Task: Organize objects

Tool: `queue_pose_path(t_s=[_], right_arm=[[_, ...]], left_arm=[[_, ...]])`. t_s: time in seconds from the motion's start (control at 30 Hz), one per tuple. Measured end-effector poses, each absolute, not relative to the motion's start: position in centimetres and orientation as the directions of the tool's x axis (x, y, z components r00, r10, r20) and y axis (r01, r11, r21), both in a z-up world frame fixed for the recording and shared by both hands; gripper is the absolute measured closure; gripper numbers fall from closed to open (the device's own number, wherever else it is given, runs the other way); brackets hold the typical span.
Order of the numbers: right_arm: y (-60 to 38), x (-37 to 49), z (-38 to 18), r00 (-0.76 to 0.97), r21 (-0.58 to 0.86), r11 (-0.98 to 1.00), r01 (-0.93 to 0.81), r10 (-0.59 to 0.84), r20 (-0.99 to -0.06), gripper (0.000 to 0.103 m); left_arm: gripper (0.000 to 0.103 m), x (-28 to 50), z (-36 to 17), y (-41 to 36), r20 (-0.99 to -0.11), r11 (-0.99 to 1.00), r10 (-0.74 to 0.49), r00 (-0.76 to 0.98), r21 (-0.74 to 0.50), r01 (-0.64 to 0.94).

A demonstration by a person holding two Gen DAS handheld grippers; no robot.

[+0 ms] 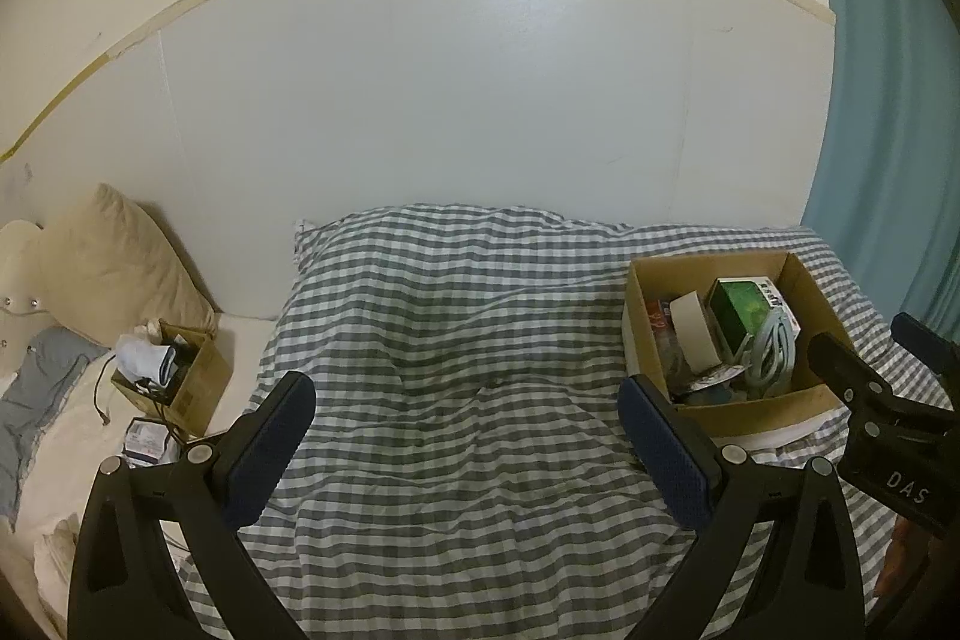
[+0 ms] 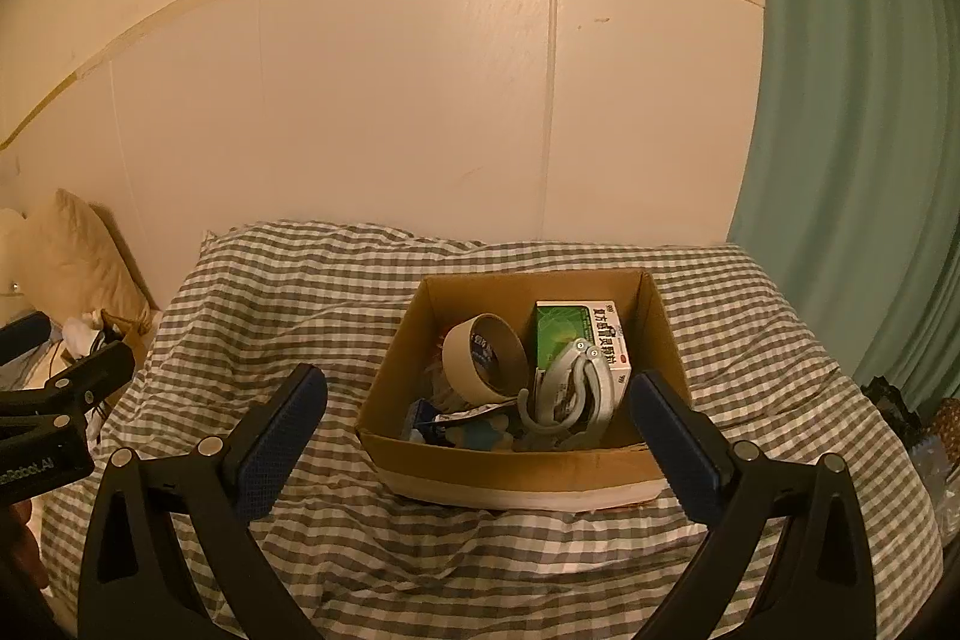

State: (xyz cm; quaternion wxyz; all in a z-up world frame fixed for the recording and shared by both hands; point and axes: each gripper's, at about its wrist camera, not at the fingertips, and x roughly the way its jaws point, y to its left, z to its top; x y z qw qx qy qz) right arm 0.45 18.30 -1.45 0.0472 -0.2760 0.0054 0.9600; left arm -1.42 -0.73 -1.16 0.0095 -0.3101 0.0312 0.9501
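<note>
Right wrist view: square cardboard box [image 2: 516,472] on crinkled gingham quilt [image 2: 288,292].

A cardboard box [image 2: 510,472] is sitting on the bed [image 2: 300,292] toward its right edge, holding a tape roll [image 2: 474,358] left of a medicine box [image 2: 561,334]. A smaller box [image 1: 198,388] is sitting near the left edge before a pillow [image 1: 114,256].

both claws hang level and apart, the left claw [image 1: 468,442] and right claw [image 2: 480,436] each with 2 fingers spread wide, gripping nothing.
</note>
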Motion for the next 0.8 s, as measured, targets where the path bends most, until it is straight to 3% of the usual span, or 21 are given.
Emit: queue_pose_path(t_s=[0.8], right_arm=[[18.1,0.1,-2.0,-0.836,-0.024,-0.995,-0.097,0.094,-0.541,0.002]], left_arm=[[0.000,-2.0,-2.5,-0.6,-0.608,-0.998,-0.022,-0.794,0.066,-0.023]])
